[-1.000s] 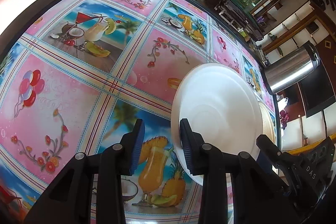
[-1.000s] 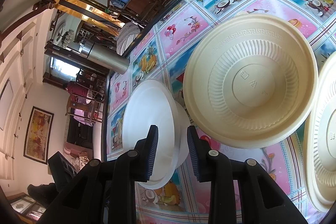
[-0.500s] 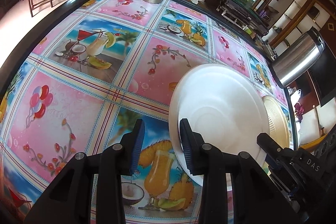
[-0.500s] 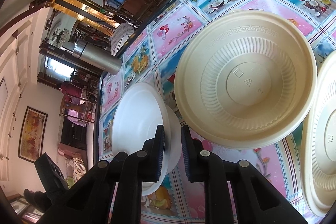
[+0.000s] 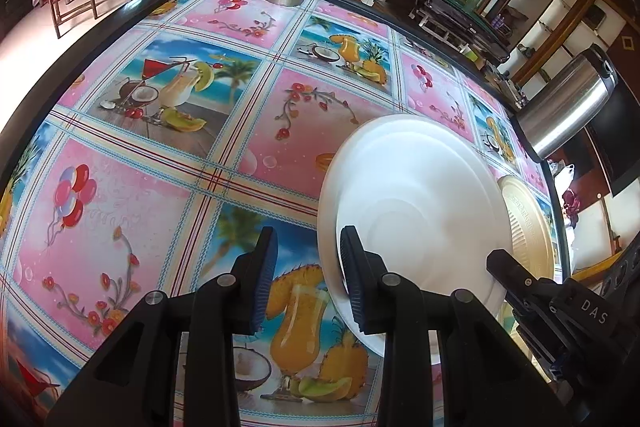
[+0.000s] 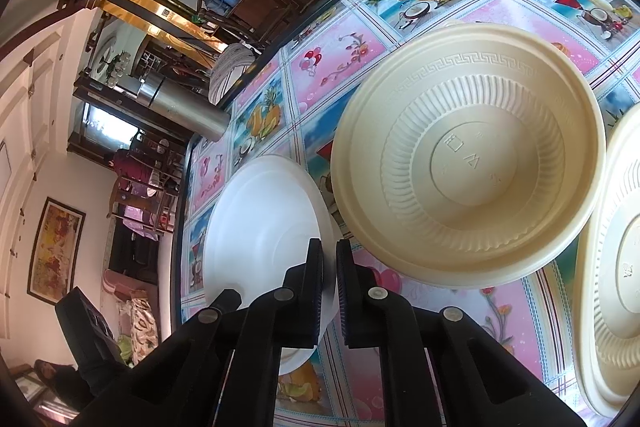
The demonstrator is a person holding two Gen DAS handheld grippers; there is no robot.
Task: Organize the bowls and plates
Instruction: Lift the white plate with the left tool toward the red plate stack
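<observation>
right gripper (image 6: 329, 283): pinching white plate (image 6: 260, 227) rim, seemingly
left gripper (image 5: 308, 279): spread, plate just right
cream bowl (image 6: 468, 163): ahead-right of right gripper

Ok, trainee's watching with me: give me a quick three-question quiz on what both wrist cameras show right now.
1. True or false: the right hand-held gripper is shut on the rim of the white plate.
2. Multiple choice: the left hand-held gripper is A) shut on a cream bowl, B) open, with only one finger reaching over the white plate's edge, C) shut on the steel flask.
3. Fill in: the ribbed cream bowl on the tablecloth carries a ____ pattern around its rim.

Key: 1 true; 2 B; 3 Greek key (meander).
</observation>
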